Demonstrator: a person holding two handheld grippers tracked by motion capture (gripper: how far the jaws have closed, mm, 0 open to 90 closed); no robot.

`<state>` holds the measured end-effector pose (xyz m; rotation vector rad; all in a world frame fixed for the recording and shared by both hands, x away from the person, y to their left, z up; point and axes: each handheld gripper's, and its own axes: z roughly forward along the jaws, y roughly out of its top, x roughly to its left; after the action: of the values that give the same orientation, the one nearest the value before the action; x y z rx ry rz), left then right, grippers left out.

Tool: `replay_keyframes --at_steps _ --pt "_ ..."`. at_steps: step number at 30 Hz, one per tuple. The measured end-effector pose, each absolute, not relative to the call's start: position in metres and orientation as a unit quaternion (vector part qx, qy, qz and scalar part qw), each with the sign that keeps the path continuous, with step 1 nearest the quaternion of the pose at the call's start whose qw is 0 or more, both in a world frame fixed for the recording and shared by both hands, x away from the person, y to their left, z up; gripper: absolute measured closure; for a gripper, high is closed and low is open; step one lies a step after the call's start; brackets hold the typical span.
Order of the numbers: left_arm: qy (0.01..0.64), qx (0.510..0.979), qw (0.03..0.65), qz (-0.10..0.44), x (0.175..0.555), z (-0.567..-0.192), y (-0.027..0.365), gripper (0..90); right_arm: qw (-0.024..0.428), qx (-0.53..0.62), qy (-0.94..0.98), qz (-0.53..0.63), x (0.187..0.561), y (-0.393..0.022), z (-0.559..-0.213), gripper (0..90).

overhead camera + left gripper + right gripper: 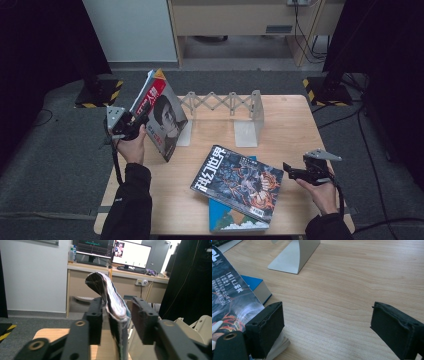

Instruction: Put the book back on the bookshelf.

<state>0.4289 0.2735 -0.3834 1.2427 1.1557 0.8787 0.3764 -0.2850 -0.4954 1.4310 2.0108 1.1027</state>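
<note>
A: Why is the book point(162, 116) tilted at the table's point(295, 125) left edge, beside the rack point(225, 107)?

B: The left gripper point(131, 124) straddles its spine with jaws apart, seemingly releasing it there. The right gripper point(300, 172) waits open by the magazine point(239, 182).

**Three books, one rack, two grippers**

Three books are on show: one with a face on its cover point(162, 117) standing on edge at the table's left, one dark illustrated magazine-style book point(239, 182) lying flat, and one blue book point(235, 220) beneath it. One grey folding book rack point(225, 107) stands on one wooden table point(295, 130). Two grippers: left point(140, 122), right point(290, 170).
</note>
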Motion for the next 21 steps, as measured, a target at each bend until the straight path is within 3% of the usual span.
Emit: replay_keyframes --at_steps 12,21 --pt "0.480 0.557 0.578 0.354 0.391 -0.385 0.283 36.2 0.215 0.516 0.714 0.422 0.375 -0.282 -0.488 11.5" --pt "0.473 0.586 0.567 0.335 0.358 -0.405 0.277 28.5 0.221 0.507 0.717 0.425 0.371 -0.280 -0.483 12.2"
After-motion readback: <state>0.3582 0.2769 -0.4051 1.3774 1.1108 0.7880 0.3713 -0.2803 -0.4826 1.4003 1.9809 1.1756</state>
